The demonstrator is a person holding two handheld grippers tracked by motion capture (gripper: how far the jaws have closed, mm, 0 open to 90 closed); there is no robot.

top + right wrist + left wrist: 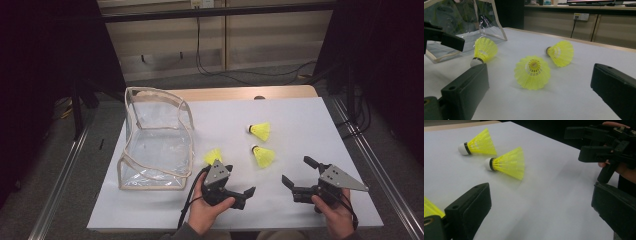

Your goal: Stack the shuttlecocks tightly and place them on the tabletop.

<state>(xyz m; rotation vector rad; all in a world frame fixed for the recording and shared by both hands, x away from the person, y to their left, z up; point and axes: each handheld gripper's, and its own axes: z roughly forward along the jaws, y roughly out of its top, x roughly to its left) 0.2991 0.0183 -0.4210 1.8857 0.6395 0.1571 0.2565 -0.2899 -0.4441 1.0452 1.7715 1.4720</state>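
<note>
The white table (300,115) held a clear pouch (157,140) at far left and three yellow shuttlecocks (263,156) mid-table. The right gripper view showed the nearest one's hollow skirt. Left gripper (240,192) and right gripper (296,172) hovered released near the front edge, bare surface between them.

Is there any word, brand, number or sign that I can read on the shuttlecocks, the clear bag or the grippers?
None can be read: the three shuttlecocks, the clear bag, the left gripper and the right gripper bear no legible text.
</note>
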